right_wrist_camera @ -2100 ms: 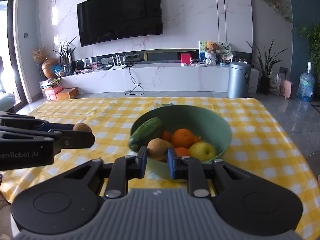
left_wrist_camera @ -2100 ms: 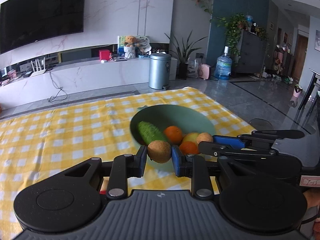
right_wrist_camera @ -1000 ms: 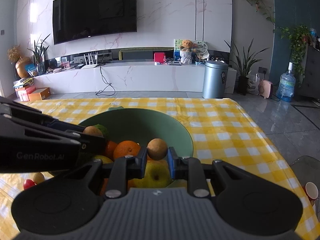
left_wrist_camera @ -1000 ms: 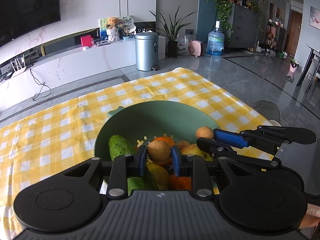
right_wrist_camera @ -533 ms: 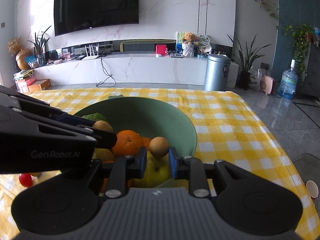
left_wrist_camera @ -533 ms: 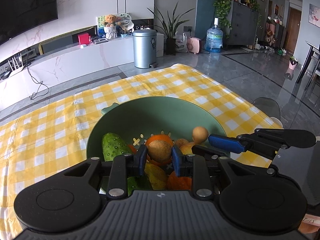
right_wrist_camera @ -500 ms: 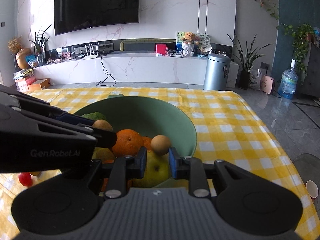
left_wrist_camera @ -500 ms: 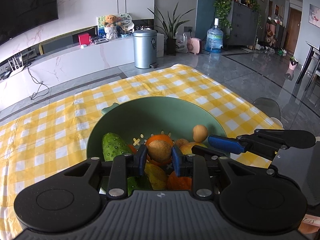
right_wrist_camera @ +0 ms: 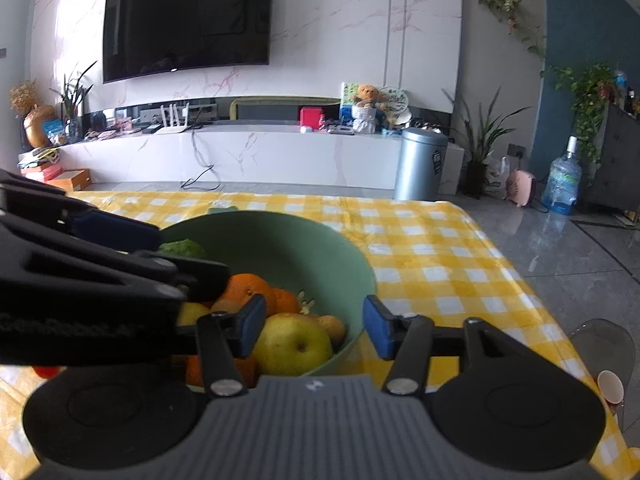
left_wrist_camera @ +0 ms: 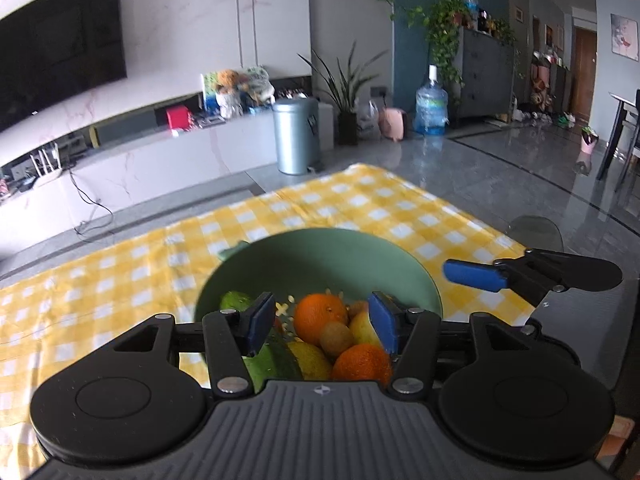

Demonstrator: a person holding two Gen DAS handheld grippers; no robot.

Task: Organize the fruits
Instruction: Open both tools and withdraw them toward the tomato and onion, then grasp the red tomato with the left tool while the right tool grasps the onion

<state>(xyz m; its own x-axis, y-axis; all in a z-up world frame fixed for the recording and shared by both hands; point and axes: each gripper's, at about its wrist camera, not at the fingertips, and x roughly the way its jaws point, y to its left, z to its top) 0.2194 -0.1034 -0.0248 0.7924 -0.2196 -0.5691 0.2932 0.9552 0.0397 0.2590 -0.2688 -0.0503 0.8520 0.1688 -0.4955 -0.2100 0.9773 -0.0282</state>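
A green bowl (left_wrist_camera: 320, 252) sits on the yellow checked tablecloth (left_wrist_camera: 120, 280). It holds oranges (left_wrist_camera: 322, 313), a green cucumber (left_wrist_camera: 234, 302), a yellow-green apple (right_wrist_camera: 292, 344) and small brown fruits (left_wrist_camera: 337, 337). My left gripper (left_wrist_camera: 322, 322) is open and empty just above the bowl's fruit. My right gripper (right_wrist_camera: 314, 326) is open and empty over the bowl's right rim (right_wrist_camera: 360, 272); a small brown fruit (right_wrist_camera: 332, 328) lies in the bowl below it. The right gripper's blue fingertip (left_wrist_camera: 474, 275) shows in the left wrist view.
A small red fruit (right_wrist_camera: 46, 371) lies on the cloth left of the bowl, mostly hidden by the left gripper. The table's right edge (right_wrist_camera: 532, 300) drops to a grey floor with a paper cup (right_wrist_camera: 610, 386). A TV wall and a bin stand beyond.
Both grippers have opened and let go of their small brown fruits, which now lie in the bowl. Before, each gripper held one above the bowl.
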